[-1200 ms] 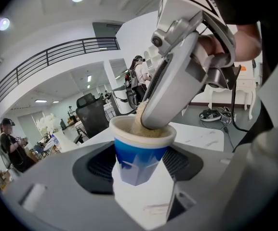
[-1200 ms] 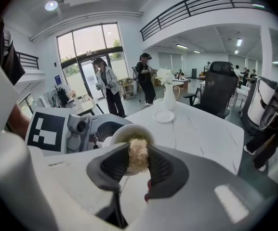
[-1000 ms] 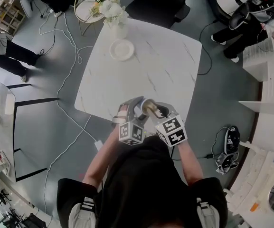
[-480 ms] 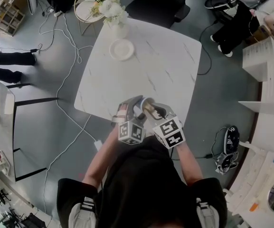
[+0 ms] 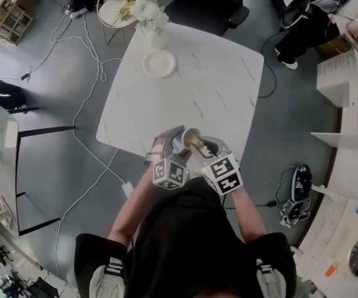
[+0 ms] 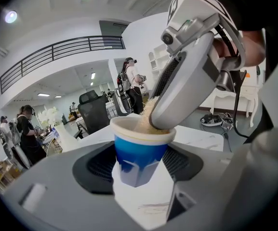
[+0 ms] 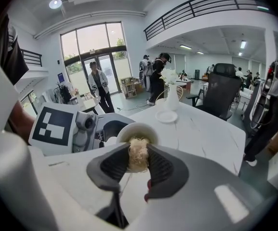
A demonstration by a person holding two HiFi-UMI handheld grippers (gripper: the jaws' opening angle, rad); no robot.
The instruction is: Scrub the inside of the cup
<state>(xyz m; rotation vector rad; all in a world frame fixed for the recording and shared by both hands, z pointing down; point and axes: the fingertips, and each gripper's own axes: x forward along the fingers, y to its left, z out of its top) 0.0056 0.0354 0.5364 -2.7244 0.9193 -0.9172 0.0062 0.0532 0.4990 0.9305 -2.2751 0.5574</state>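
The cup (image 6: 139, 146) is clamped in the left hand-held gripper (image 6: 141, 170), just inside the counter's (image 5: 216, 85) 6 o'clock edge. The scrubber (image 7: 138, 153), pinched in the right hand-held gripper (image 7: 139, 160), is pushed into the cup's mouth. Scrubbing is judged under way, not finished. Open room is offered toward 12 o'clock, where the plate (image 5: 159, 64) and vase (image 5: 154, 39) are seen well apart from the cup.

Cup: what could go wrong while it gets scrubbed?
1. The scrubber pushes into the cup; a hard shove might knock it out of the left gripper.
2. The cup is near the edge of the table, so if dropped it may fall to the floor.
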